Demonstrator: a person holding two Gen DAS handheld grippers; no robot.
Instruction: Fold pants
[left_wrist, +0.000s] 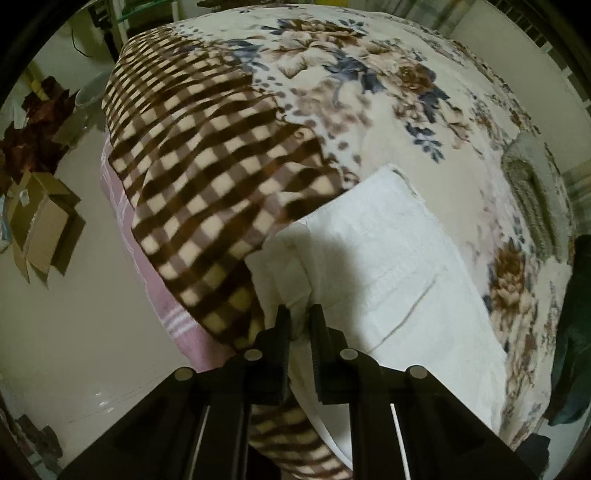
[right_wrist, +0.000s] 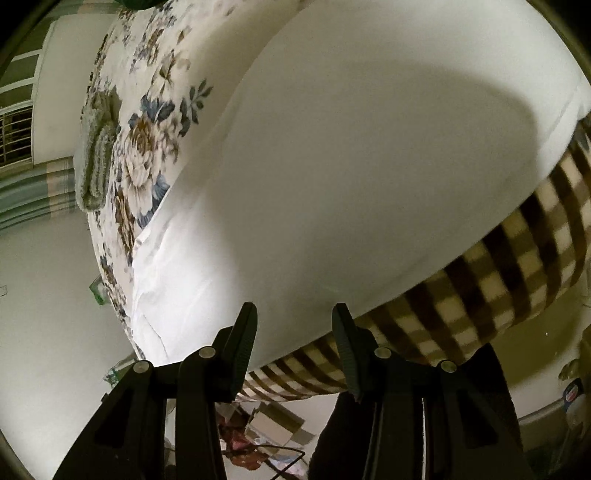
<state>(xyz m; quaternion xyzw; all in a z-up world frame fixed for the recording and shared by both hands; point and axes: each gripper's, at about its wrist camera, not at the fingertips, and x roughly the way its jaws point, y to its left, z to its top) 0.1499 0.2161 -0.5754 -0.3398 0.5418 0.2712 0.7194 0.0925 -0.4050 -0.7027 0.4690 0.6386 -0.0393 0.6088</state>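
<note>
White pants (left_wrist: 388, 266) lie on a bed covered by a floral and brown-checked blanket (left_wrist: 207, 177). In the left wrist view my left gripper (left_wrist: 301, 317) is shut on a fold of the pants' near edge at the bed's corner. In the right wrist view the pants (right_wrist: 332, 177) fill most of the frame as a smooth white sheet. My right gripper (right_wrist: 293, 317) is open, its fingers standing at the pants' near edge above the checked blanket (right_wrist: 498, 266); nothing is between them.
A grey knitted item (left_wrist: 532, 192) lies on the bed's far right; it also shows in the right wrist view (right_wrist: 98, 155). Cardboard boxes (left_wrist: 40, 229) and dark red clutter sit on the floor left of the bed. A dark green cloth (left_wrist: 572, 332) hangs at the right.
</note>
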